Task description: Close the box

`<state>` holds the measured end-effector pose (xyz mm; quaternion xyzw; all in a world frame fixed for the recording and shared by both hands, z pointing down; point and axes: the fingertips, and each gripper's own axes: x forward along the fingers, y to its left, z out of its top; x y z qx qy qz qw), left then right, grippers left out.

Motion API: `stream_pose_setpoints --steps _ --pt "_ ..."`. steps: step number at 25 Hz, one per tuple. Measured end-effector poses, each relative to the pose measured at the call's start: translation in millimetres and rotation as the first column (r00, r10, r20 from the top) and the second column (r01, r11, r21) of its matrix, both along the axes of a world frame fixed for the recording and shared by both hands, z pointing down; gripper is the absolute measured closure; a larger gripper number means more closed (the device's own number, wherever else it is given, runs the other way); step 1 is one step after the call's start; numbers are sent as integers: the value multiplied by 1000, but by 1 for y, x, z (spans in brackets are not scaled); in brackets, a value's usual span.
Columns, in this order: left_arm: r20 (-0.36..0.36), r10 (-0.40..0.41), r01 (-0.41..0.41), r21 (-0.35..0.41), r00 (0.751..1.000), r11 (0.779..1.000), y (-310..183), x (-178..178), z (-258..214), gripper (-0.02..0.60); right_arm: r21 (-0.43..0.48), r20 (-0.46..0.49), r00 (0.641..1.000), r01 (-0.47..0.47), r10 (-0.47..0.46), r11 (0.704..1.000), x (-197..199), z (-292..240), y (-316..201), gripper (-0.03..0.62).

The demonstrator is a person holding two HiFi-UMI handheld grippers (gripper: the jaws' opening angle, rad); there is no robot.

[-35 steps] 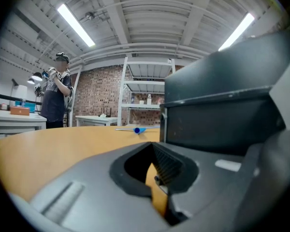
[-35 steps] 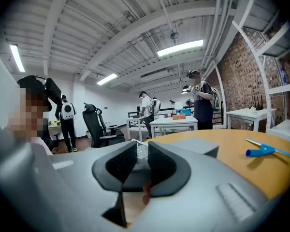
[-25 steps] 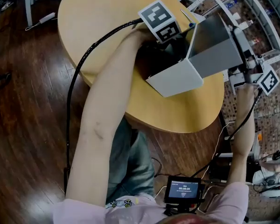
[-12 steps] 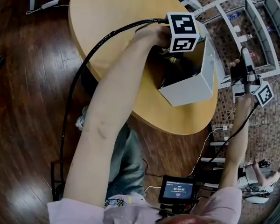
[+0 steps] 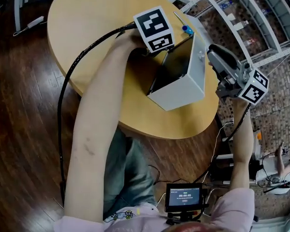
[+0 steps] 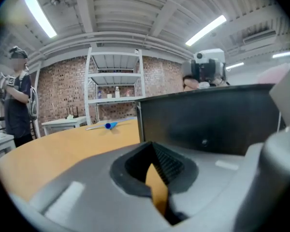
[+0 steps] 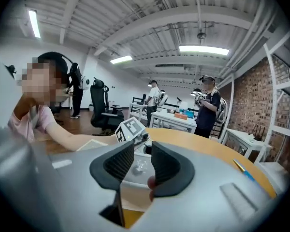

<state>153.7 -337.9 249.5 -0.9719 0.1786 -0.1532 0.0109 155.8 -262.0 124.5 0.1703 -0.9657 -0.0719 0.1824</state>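
**Asker:** Box location and make, please?

**Me:** It stands on the round counter (image 5: 87, 42), toward the right edge. The box (image 5: 176, 93) is grey, with flat, thin, smooth walls and square corners. From above its inside shows dark, and a pale panel stands up along its right side.

**Asker:** And your tongs?

**Me:** My left tongs (image 6: 152, 148) are clenched, the ribbed black pads meeting at the tips with nothing gripped. Only a tan sliver, the colour of the counter, shows lower down. They sit at the box's left rim, under their checkered cube (image 5: 154, 28). My right tongs (image 7: 142, 159) are opening, pads apart and pressing on nothing. They hang just beside the box's right panel; I can't tell whether they touch it.

**Asker:** Anything around or in the way?

**Me:** A blue-capped pen (image 5: 185, 29) lies on the counter beyond the box. My left forearm crosses the counter, and a black cable (image 5: 67, 81) trails off it. A small lit screen (image 5: 185, 196) sits near my lap.

**Asker:** The surface and the room?

**Me:** The counter top is smooth light wood over a dark plank floor (image 5: 24, 120). White metal shelving (image 5: 251, 13) stands by a brick wall (image 6: 63, 91), and a person (image 7: 208, 105) stands among desks farther off.
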Motion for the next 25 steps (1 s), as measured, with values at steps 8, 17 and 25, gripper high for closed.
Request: stream_pose_setpoints --steps 8,17,25 --pt "-28 -2 2 -4 1000 1000 -9 5 -18 580 -202 -148 989 -41 11 978 6 21 -12 514" --pt "-65 -42 42 -4 997 999 -10 -19 -17 580 -271 -581 812 -130 -54 954 -29 29 -20 517" --pt "-129 -17 10 -56 992 998 -9 -1 -20 580 -250 -721 690 -170 -66 953 -6 -21 -27 517"
